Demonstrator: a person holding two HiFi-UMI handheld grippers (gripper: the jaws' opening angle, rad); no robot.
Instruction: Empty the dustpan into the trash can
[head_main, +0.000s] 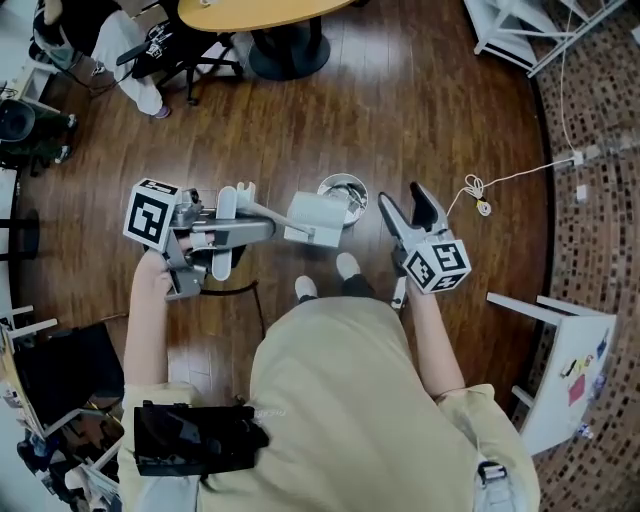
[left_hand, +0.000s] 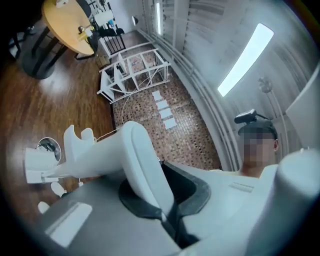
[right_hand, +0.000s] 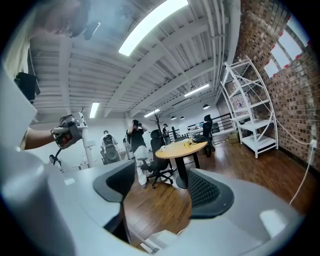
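Observation:
My left gripper (head_main: 222, 236) is shut on the handle of a white dustpan (head_main: 318, 219), which it holds level. The pan end hangs just left of a small round metal trash can (head_main: 343, 190) on the wood floor, overlapping its rim. In the left gripper view the handle (left_hand: 134, 156) runs out from the gripper (left_hand: 168, 209) toward the pan (left_hand: 42, 166), with the trash can (left_hand: 49, 146) beyond it. My right gripper (head_main: 404, 206) hovers right of the can, open and holding nothing. In its own view the right gripper (right_hand: 160, 192) shows a clear gap, and a corner of the dustpan (right_hand: 159, 241) peeks in below.
A round wooden table (head_main: 262, 12) with office chairs (head_main: 165, 50) stands at the far side. A white shelf rack (head_main: 510, 30) lies upper right, a white cable (head_main: 482, 190) runs across the floor, and a white stand (head_main: 560, 340) is at the right. People stand far off (right_hand: 136, 145).

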